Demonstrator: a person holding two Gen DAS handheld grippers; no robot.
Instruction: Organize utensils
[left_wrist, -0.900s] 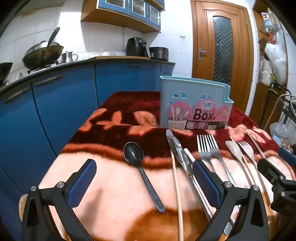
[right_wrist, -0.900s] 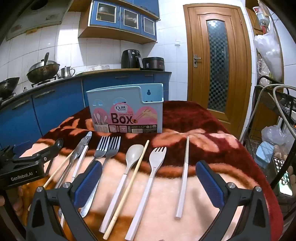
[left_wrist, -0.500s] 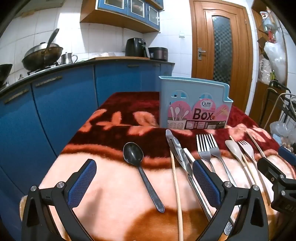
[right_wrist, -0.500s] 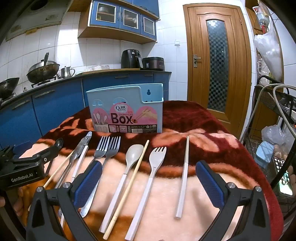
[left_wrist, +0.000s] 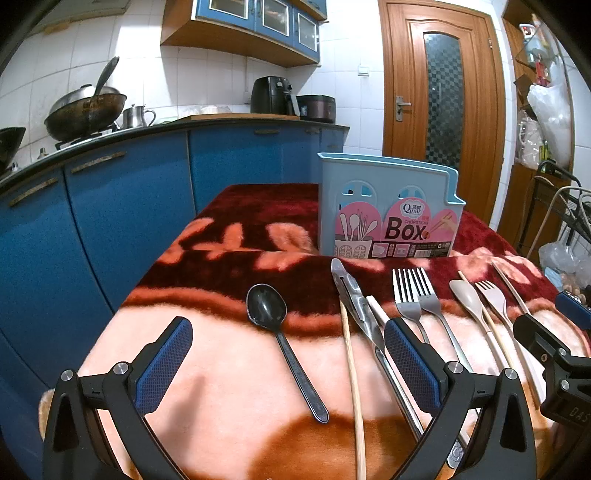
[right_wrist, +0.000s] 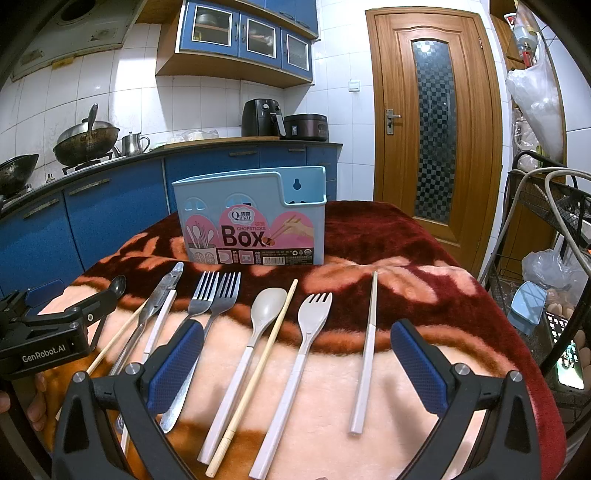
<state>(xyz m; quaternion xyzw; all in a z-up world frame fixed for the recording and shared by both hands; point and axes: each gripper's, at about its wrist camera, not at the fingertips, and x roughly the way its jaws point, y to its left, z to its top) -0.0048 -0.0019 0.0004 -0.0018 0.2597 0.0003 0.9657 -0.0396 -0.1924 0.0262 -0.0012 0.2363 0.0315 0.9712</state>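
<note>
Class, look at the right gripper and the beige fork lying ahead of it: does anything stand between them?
Nothing visible does. The right gripper is open above the blanket, and the beige fork lies uncovered between its fingers, flanked by a bamboo chopstick and a white chopstick.

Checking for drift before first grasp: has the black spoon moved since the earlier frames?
No. The black spoon lies in the same spot left of the blue utensil box, bowl on the blanket's dark band.

A wok (right_wrist: 86, 142) and a metal kettle (right_wrist: 133, 144) are seen on the counter above blue cabinets (right_wrist: 110, 214). A black air fryer (right_wrist: 262, 118) is set beside a cooker (right_wrist: 306, 127). A wooden door (right_wrist: 432, 122) is shut.
</note>
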